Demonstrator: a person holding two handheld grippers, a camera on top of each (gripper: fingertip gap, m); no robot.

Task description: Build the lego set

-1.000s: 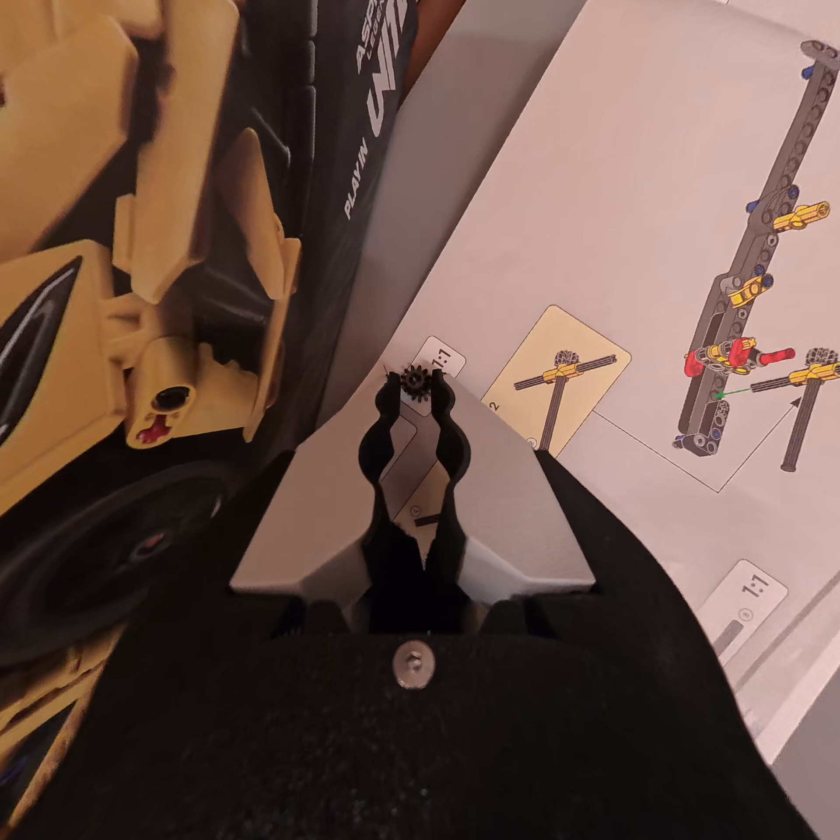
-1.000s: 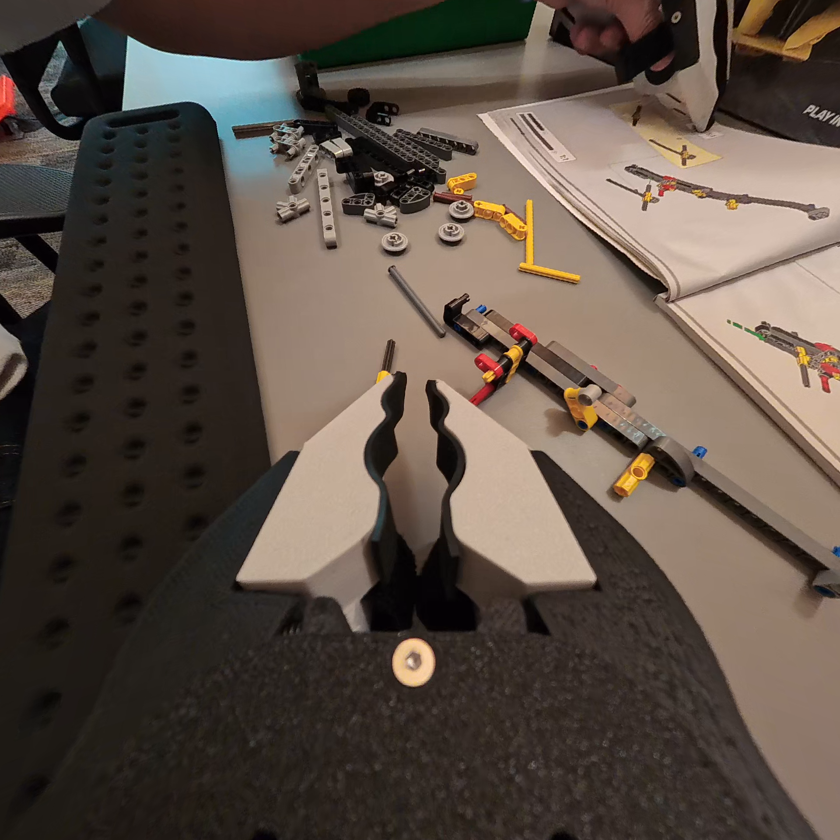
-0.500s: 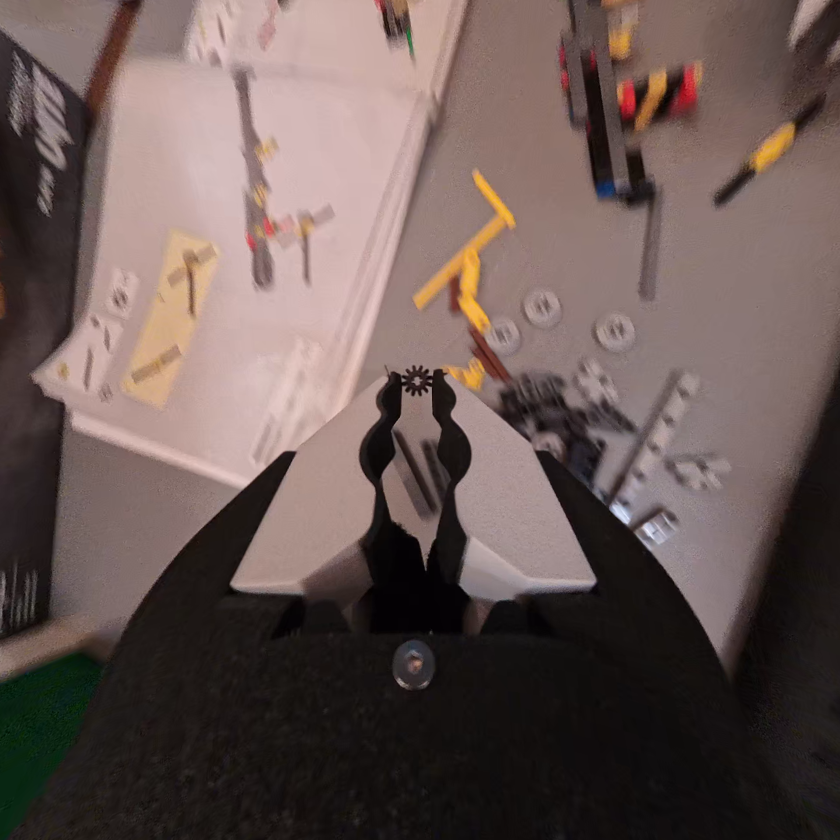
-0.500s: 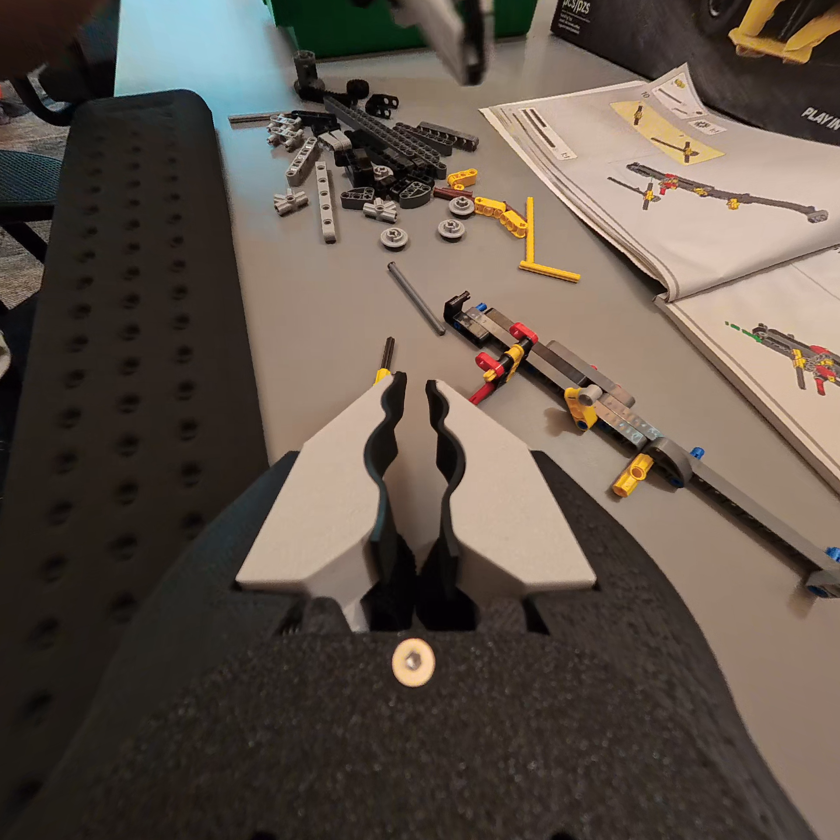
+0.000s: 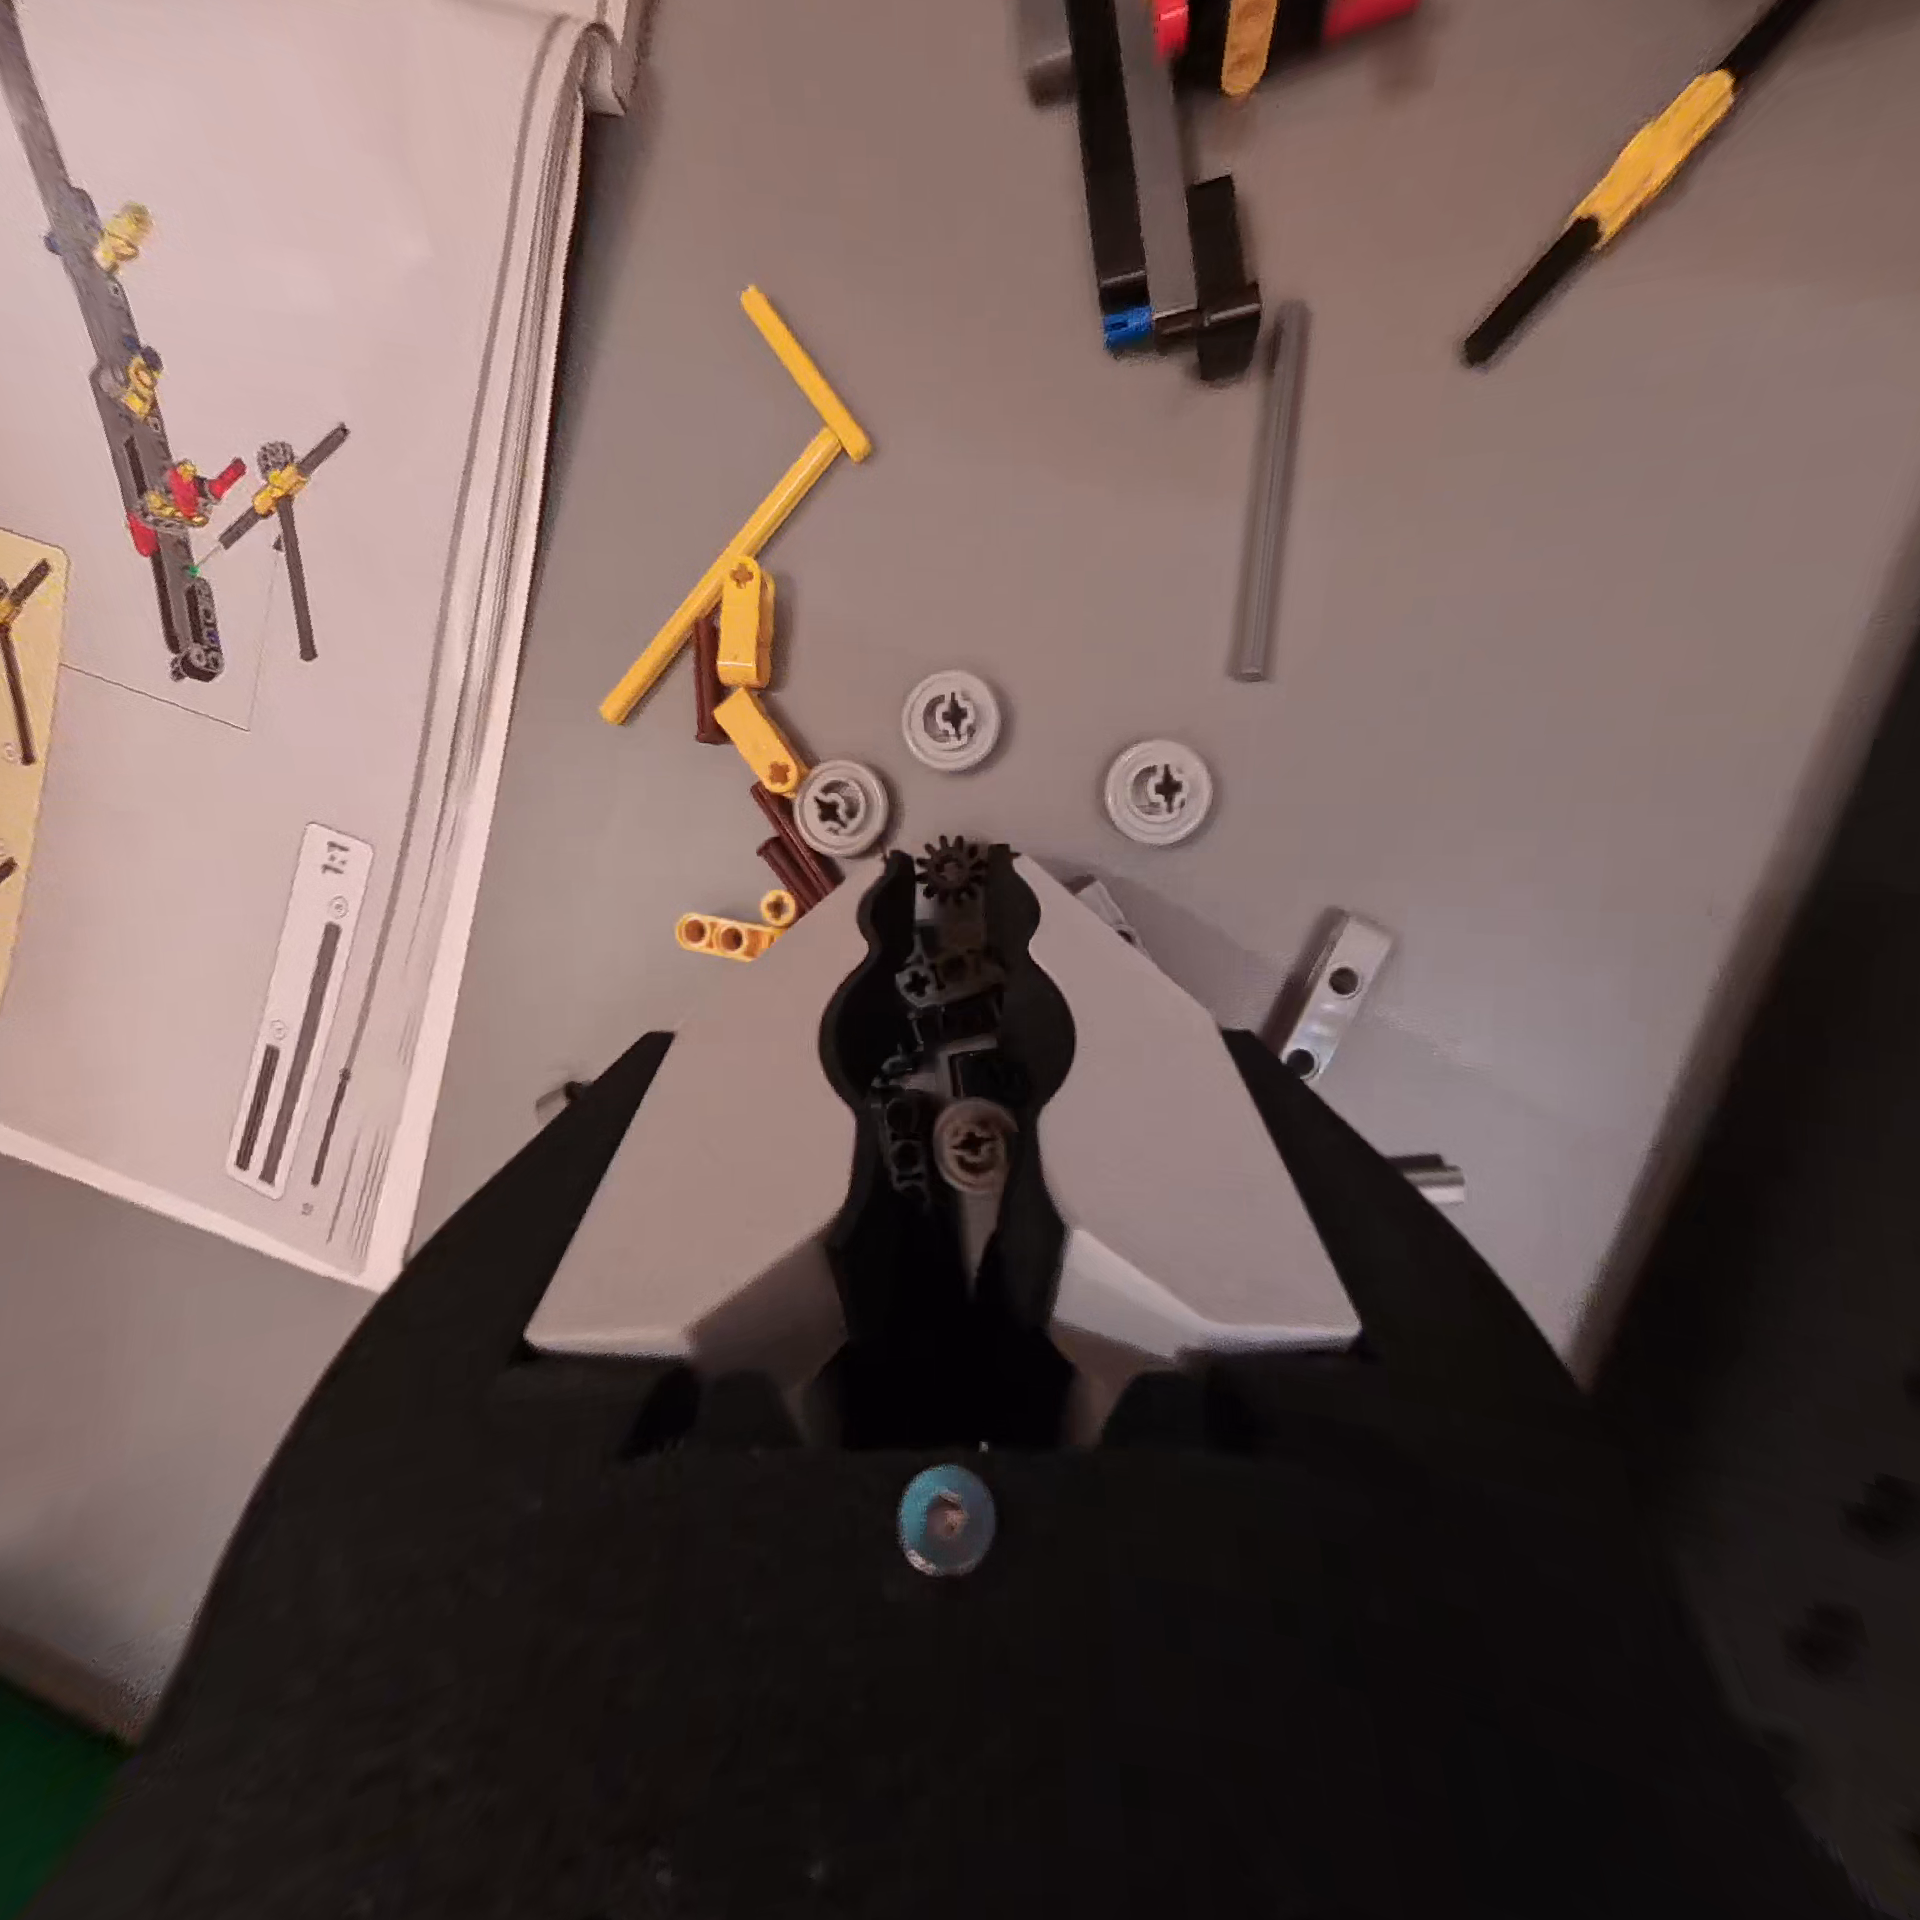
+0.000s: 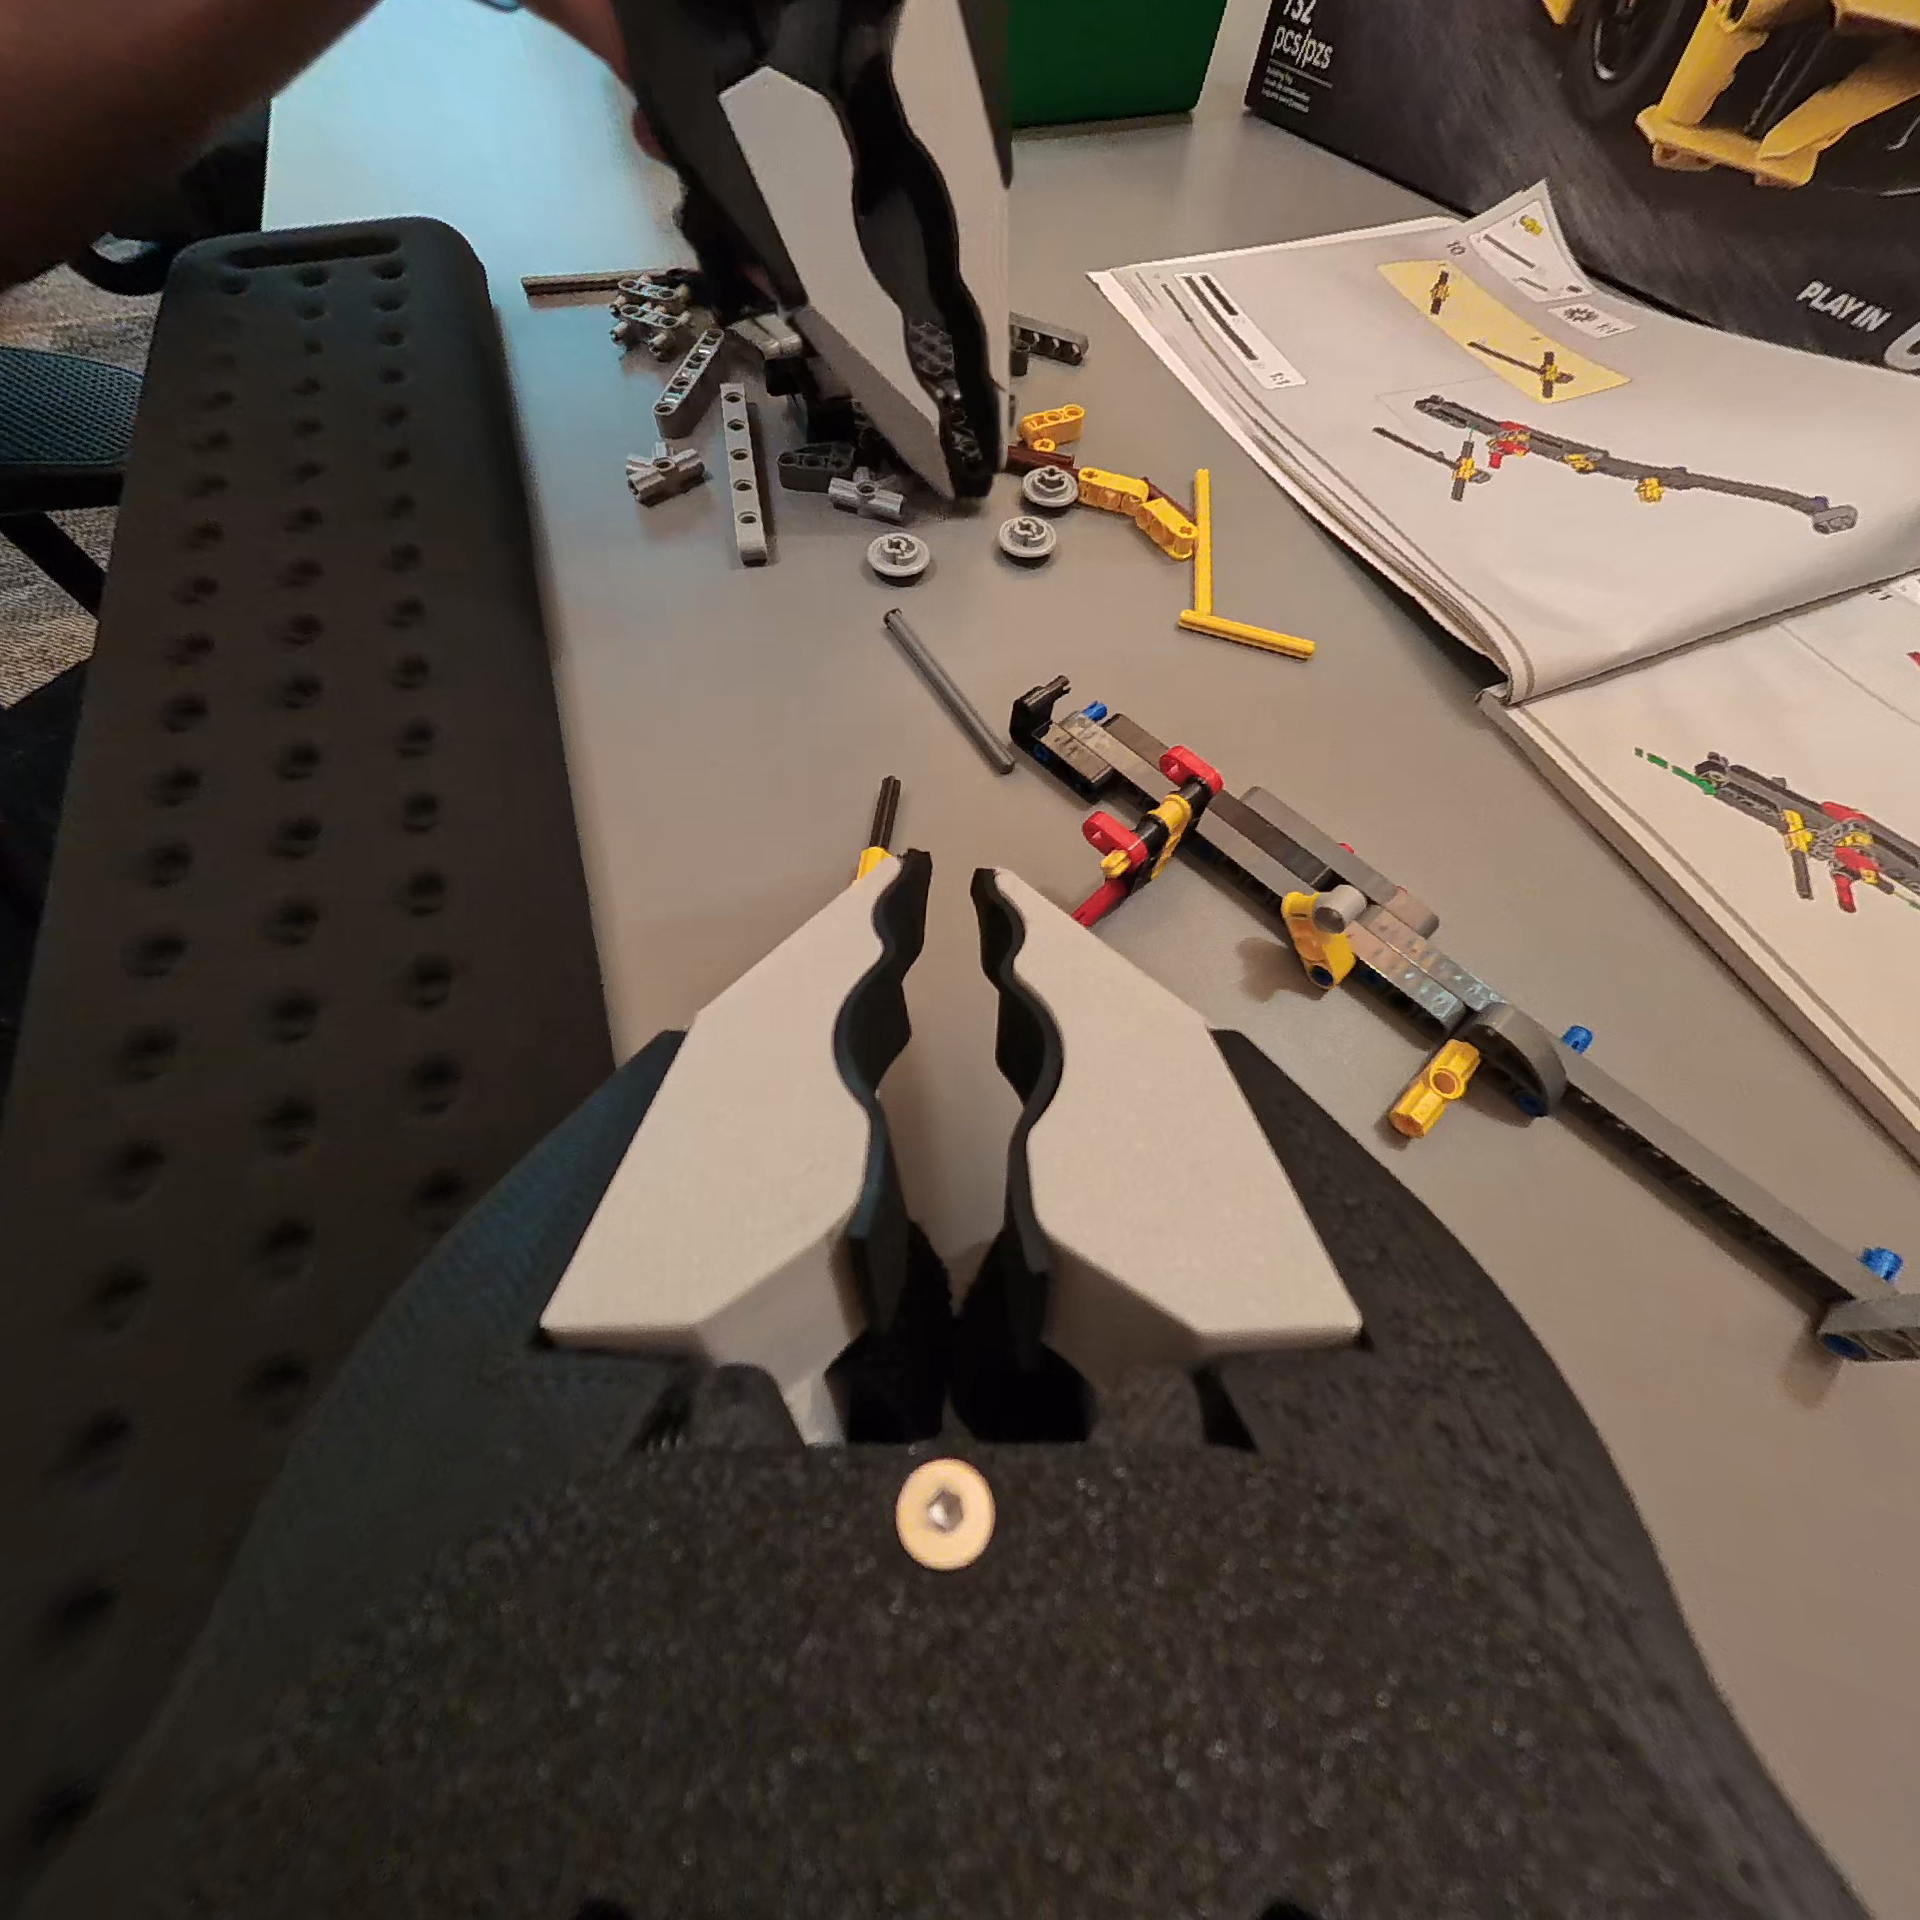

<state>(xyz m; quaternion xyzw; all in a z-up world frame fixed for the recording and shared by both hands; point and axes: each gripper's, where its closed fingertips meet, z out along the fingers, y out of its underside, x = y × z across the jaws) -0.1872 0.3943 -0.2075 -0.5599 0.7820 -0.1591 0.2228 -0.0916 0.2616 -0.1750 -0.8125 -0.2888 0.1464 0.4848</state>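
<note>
An office-like workspace or hobby bench. A plain grey table carries an open instruction booklet, a printed product box and scattered loose parts. At the left edge, a mesh office chair stands on patterned carpet, beside a perforated black panel.

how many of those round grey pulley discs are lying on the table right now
3 in the open: one beside the yellow connectors, one farther out, one off to the right. A fourth similar disc shows between the left gripper's fingers; the pile may hide more.
</note>
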